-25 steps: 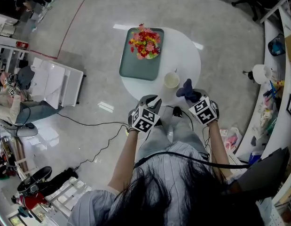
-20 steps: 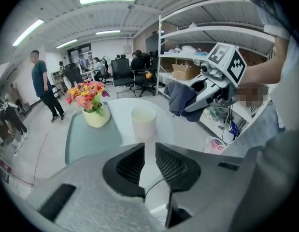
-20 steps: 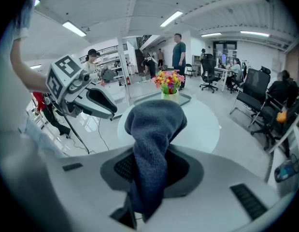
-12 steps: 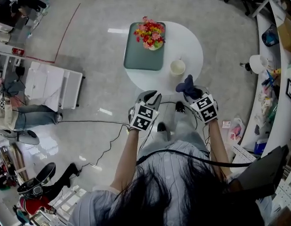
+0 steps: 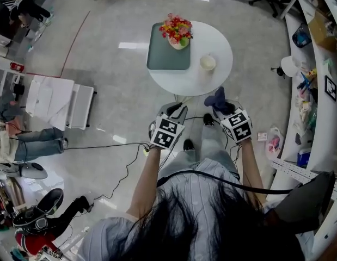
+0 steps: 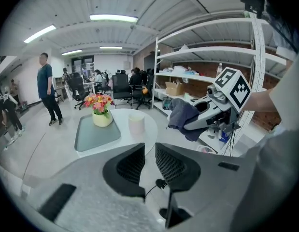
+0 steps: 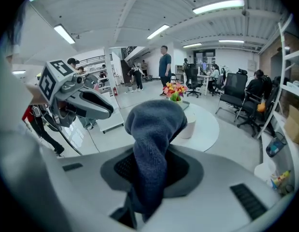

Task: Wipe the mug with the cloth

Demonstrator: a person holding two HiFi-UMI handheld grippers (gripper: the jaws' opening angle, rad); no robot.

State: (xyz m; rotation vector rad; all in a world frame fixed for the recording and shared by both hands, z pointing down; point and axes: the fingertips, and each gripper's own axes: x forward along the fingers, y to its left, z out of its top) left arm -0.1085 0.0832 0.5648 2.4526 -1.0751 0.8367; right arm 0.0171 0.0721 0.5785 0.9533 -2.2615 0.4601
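The cream mug [image 5: 207, 63] stands on the round white table [image 5: 218, 41], near its right edge, and also shows in the left gripper view [image 6: 136, 125]. A dark blue cloth [image 5: 217, 100] bulges out of my right gripper [image 5: 221, 107], which is shut on it, short of the table over the floor. In the right gripper view the cloth [image 7: 151, 129] hides most of the jaws and partly covers the mug [image 7: 191, 125]. My left gripper [image 5: 177, 109] hovers beside it, with its jaws [image 6: 149, 162] close together and nothing between them.
A grey-green tray [image 5: 165, 58] with a pot of flowers [image 5: 177, 30] lies on the table's left half. A white cart [image 5: 59, 101] stands at the left, cables [image 5: 119, 144] run over the floor, and cluttered shelves [image 5: 315, 91] line the right. A person [image 6: 45, 88] stands beyond the table.
The table and mug have drawn farther from both grippers, as if I stepped back. The cloth stays gripped in the right gripper; the left gripper stays empty.
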